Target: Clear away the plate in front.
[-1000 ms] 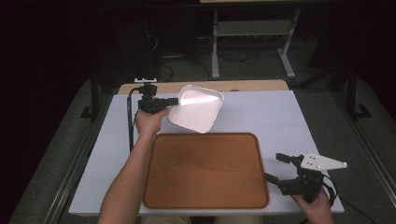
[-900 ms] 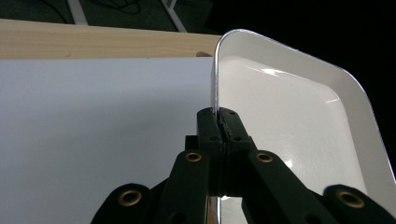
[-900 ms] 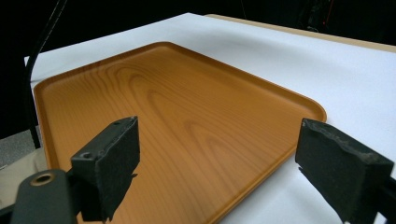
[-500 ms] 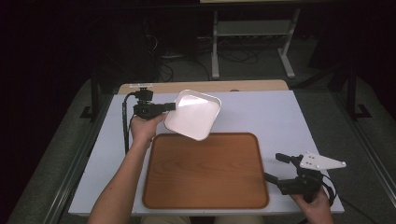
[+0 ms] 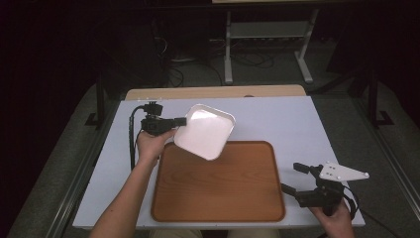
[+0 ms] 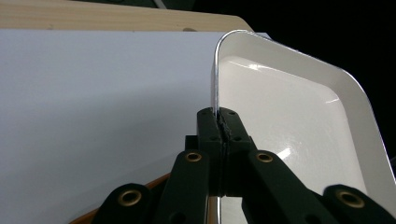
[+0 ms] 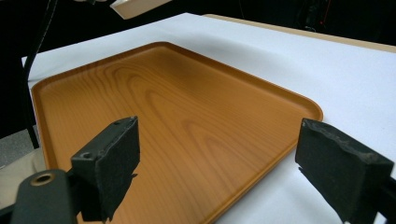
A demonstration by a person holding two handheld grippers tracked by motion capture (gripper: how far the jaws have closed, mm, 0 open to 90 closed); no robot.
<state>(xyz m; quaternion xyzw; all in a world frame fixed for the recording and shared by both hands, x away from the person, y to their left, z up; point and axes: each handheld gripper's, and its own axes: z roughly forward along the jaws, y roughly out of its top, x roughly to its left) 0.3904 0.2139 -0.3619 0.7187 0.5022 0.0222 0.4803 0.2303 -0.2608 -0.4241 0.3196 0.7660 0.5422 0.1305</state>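
High view: dish on its way to the tray, not down yet

High view, compared with a second ago: left gripper has carried the white dish nearer the person and lower. Dish sat over the bare table behind the tray then; now its near corner overlaps the tray at the far-left corner. Dish is tilted, open face showing to the camera, looks clear of the tray surface rather than resting on it.

Left gripper view: jaws clamped tight on the dish rim, the rim edge pinched between the pads. Grip is at one edge only, so the dish hangs cantilevered off the jaws.

Right gripper hasn't shifted: parked on the table just off the tray's right side, held by the hand. Right gripper view: jaws spread wide, nothing between them, tray lying in front.

Read: this is the transport leg of putting the dish on the tray. Likely left to do: move further over the tray, level the dish, lower, release. Risk is the edge-only pinch; the dish could pivot or slip while it's being levelled.
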